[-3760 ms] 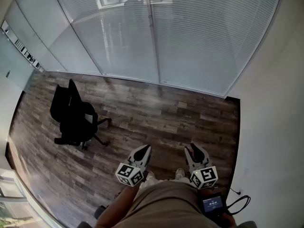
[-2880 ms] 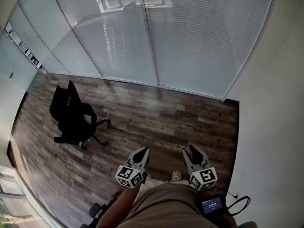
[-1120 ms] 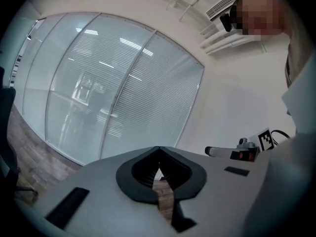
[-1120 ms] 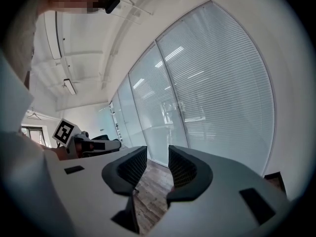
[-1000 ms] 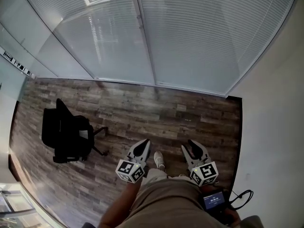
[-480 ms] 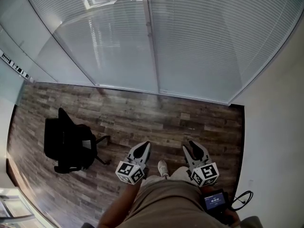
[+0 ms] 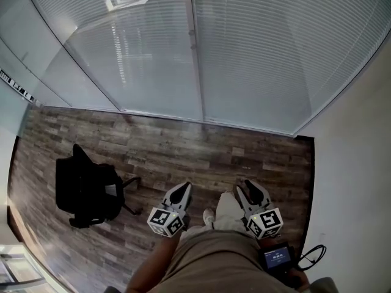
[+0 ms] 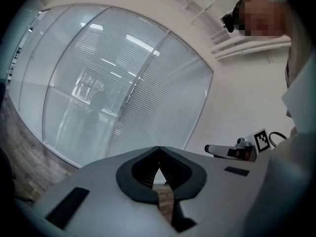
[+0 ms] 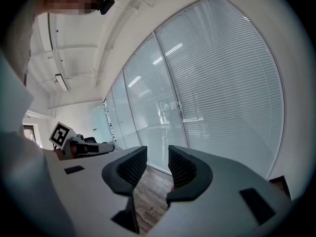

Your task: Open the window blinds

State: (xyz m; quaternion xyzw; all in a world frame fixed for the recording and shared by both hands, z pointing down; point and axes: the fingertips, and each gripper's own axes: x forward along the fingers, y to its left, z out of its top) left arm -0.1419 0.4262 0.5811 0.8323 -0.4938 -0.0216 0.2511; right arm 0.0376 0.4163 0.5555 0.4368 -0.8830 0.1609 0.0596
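**Facing the lowered blinds, nothing in either tool**

The window blinds hang fully lowered with slats closed, across the glass wall ahead of me. A strip of wood floor lies in front of them, with a black office chair off to my left. My left tool is clenched on nothing. My right tool is released, jaws apart, only floor showing between them.

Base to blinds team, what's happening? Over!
Left gripper shut, empty. Right gripper open, empty. Window blinds down, not yet reached. Black office chair off to the left, not in the path.
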